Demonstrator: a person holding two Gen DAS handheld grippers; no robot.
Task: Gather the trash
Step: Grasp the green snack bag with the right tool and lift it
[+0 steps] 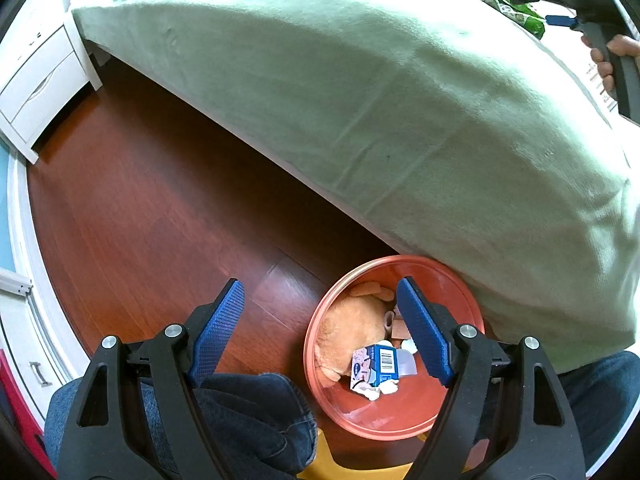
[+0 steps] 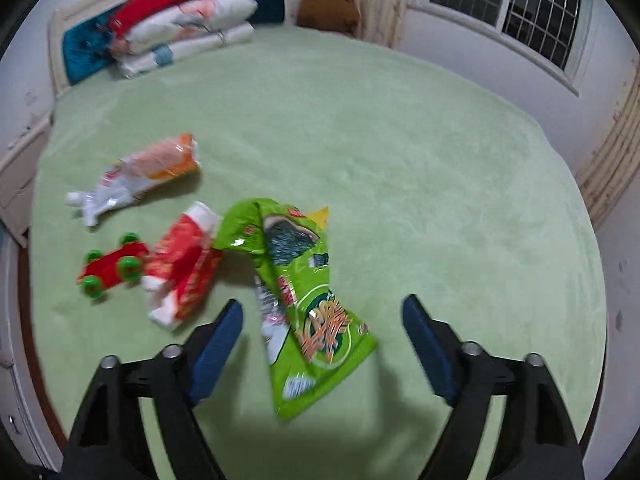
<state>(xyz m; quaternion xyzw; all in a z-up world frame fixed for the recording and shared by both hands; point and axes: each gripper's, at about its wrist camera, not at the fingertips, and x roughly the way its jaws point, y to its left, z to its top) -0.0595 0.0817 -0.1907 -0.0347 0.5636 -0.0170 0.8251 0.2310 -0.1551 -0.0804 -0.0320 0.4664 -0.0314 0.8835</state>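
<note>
In the left wrist view my left gripper (image 1: 320, 284) hangs open and empty over a round orange-red bin (image 1: 460, 292) on the wooden floor. The bin holds a blue-and-white carton (image 1: 378, 364), crumpled paper and a tan soft lump. My right gripper (image 2: 323, 302) is open above a green snack bag (image 2: 316, 320) lying flat on the green bed cover (image 2: 400, 152); the pads do not touch it. Left of the bag lie a red-and-white wrapper (image 2: 184, 268) and an orange-and-white wrapper (image 2: 148, 172). The left wrist view also shows the right gripper (image 1: 536, 2) over the bag (image 1: 516, 8).
A red toy car with green wheels (image 2: 112, 268) sits on the bed's left side. Folded bedding (image 2: 188, 36) and a brown plush bear (image 2: 328, 0) are at the headboard. The bin stands against the bed's side; a person's jeans-clad legs (image 1: 248, 420) flank it. White drawers (image 1: 40, 84) stand far left.
</note>
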